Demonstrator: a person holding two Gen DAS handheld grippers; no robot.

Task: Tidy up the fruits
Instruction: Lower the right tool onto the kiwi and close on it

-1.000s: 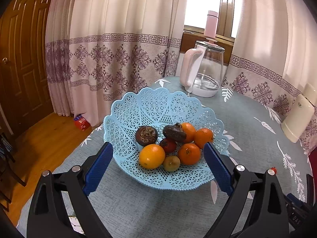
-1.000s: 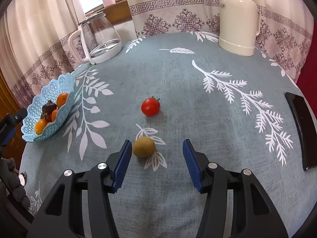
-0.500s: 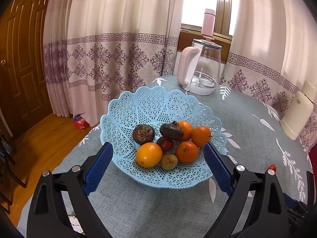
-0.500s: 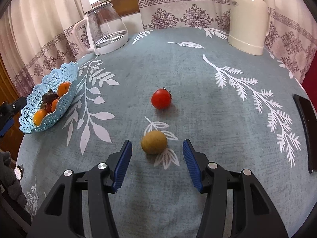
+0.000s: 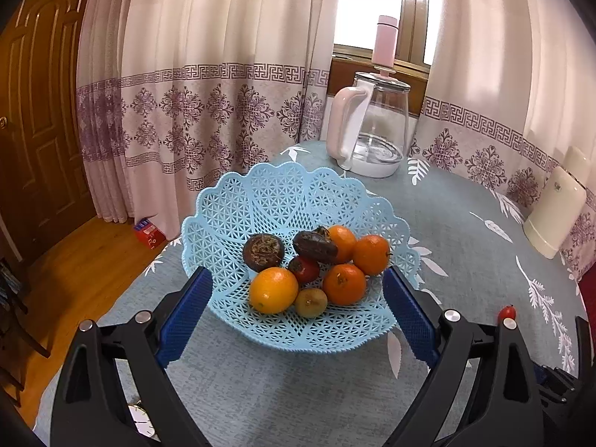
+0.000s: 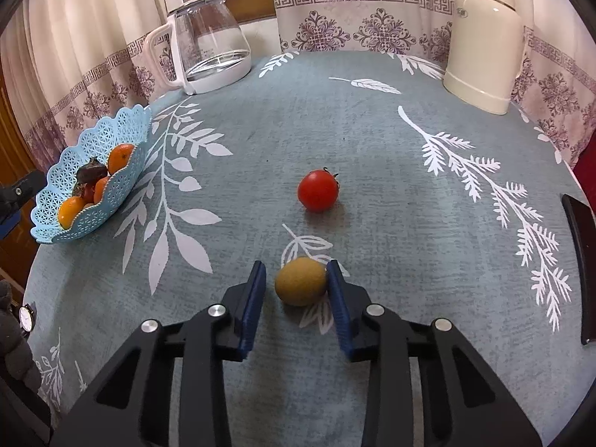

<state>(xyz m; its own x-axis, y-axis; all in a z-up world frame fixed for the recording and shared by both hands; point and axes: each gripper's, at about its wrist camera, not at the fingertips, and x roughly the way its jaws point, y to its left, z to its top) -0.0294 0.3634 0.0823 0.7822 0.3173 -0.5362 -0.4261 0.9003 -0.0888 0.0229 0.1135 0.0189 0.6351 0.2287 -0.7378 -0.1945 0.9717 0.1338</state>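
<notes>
Here the small yellow-brown fruit point(image 6: 301, 286) lies on the tabletop point(image 6: 372, 141), between the fingers of our right gripper point(image 6: 296, 287). The right pad looks to be touching its side, while a gap shows at the left pad, so the jaws stand partly closed and not yet clamped. We judge the fruit light, round and likely to roll, with a skin that may bruise; we would take it across its widest middle and squeeze gently. A red tomato point(image 6: 317, 190) sits just beyond, apart from it.

Only the left wrist view shows the blue basket point(image 5: 283, 193) from in front, with oranges, dark fruits and a small green one piled inside, and our left gripper point(image 5: 298, 309) wide open and empty, a finger on either side. The right view alone shows the loose fruit.
</notes>
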